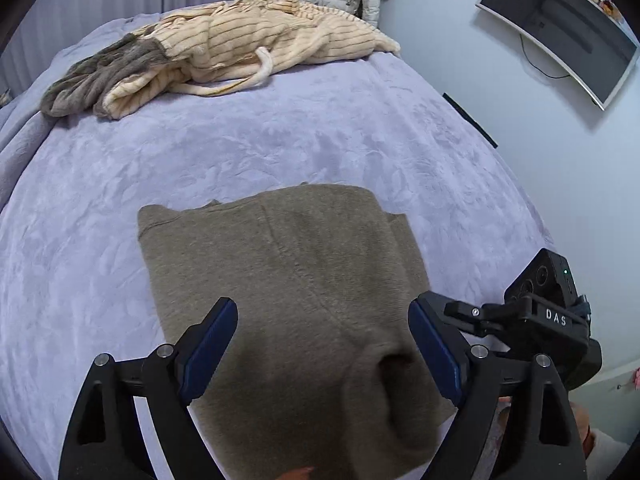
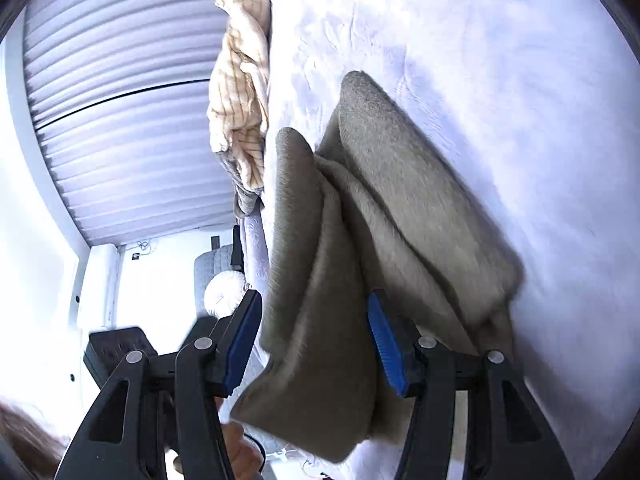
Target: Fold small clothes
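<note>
While both grippers stood open, the fold lay unfinished.
Left gripper point(image 1: 323, 354) and right gripper point(image 2: 314, 344) gripped nothing; the olive-brown fleece garment point(image 1: 288, 280) wanted edges squared before pressing.

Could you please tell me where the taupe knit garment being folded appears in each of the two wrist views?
Left wrist view: the taupe garment lies flat at lower centre on the lilac blanket.
Right wrist view: it fills the centre, running up from the bottom, the picture being rolled sideways.
Shared landmark: the cream striped garment beyond it.
</note>
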